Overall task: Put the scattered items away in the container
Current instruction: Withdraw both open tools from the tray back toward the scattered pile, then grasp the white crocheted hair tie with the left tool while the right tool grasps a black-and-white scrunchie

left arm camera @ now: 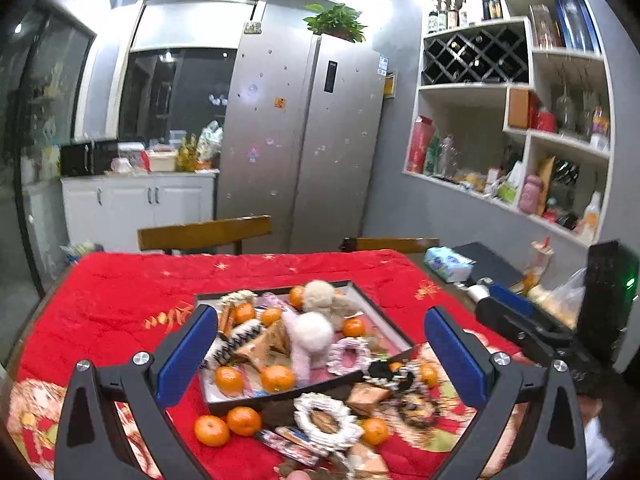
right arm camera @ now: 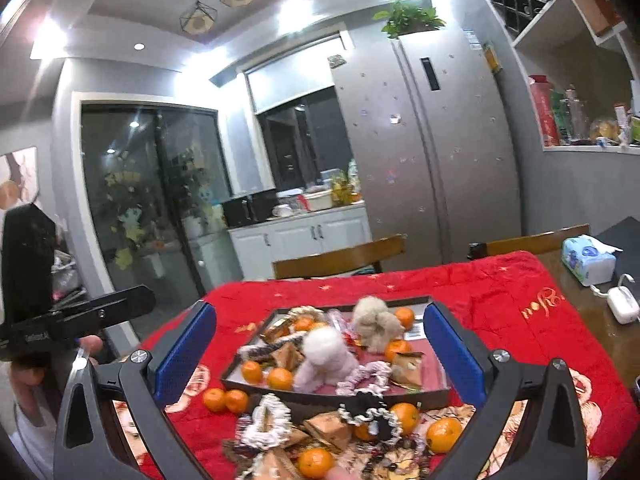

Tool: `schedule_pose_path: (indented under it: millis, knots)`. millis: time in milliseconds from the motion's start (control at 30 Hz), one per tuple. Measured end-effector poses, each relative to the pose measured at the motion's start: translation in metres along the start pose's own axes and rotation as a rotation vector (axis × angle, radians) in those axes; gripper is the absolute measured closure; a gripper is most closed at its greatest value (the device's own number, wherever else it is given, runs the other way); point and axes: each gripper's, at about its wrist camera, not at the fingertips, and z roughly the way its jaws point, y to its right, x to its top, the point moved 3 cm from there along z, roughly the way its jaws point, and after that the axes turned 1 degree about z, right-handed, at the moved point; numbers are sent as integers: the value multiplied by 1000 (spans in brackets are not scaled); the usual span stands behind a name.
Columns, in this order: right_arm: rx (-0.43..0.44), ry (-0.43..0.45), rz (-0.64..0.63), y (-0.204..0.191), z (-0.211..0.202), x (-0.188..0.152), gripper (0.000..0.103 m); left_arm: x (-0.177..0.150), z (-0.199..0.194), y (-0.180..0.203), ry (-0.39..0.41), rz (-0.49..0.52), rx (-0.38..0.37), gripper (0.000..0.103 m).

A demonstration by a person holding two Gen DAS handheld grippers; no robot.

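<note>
Both tongs hover above the near edge of the worktop, over a red quilted cloth (left arm camera: 120,300), and both stand wide apart with nothing between their blue pads. The left tongs (left arm camera: 320,350) frame the tray (left arm camera: 280,394), a shallow dark-rimmed rectangle lying on the cloth in front of them. The right tongs (right arm camera: 320,350) look at the same tray (right arm camera: 348,398) from a little further right.

Inside the tray lie several tangerines (left arm camera: 230,380), a white pompom (left arm camera: 316,330), a beige pompom (left arm camera: 320,294), a pink-and-white scrunchie (left arm camera: 348,354), a black-and-white striped scrunchie (left arm camera: 236,340) and small brown triangular packets (left arm camera: 272,340).

Outside the tray, on the cloth nearest the cameras, more items lie scattered: two tangerines (left arm camera: 228,426) just beside its near left corner, a white frilled scrunchie (left arm camera: 324,420), a black-and-white scrunchie (right arm camera: 372,416), another brown packet (right arm camera: 328,428) and further tangerines (right arm camera: 442,434) to the right; this heap is blurred.

Beyond the cloth's right edge a pack of tissues (right arm camera: 588,260) and a white charger (right arm camera: 622,304) sit on the bare worktop. Two wooden chair backs (left arm camera: 204,234) stand behind, then a silver fridge (left arm camera: 304,140) with a plant (left arm camera: 336,22) on top
</note>
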Motion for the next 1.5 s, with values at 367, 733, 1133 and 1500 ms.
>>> schedule_pose_path:
  millis: [367, 733, 1133, 1500]
  knots:
    - [-28, -90, 116, 47, 15, -21, 0, -40, 43, -9, -127, -23, -32, 0]
    - [-41, -177, 92, 49, 35, -43, 0, -102, 88, -28, -290, -52, -37, 0]
    - [-83, -302, -17, 49, 60, -69, 0, -135, 118, -17, -412, -68, -190, 25]
    - [-51, -367, 47, 56, 69, -80, 0, -141, 120, -8, -455, -64, -268, 76]
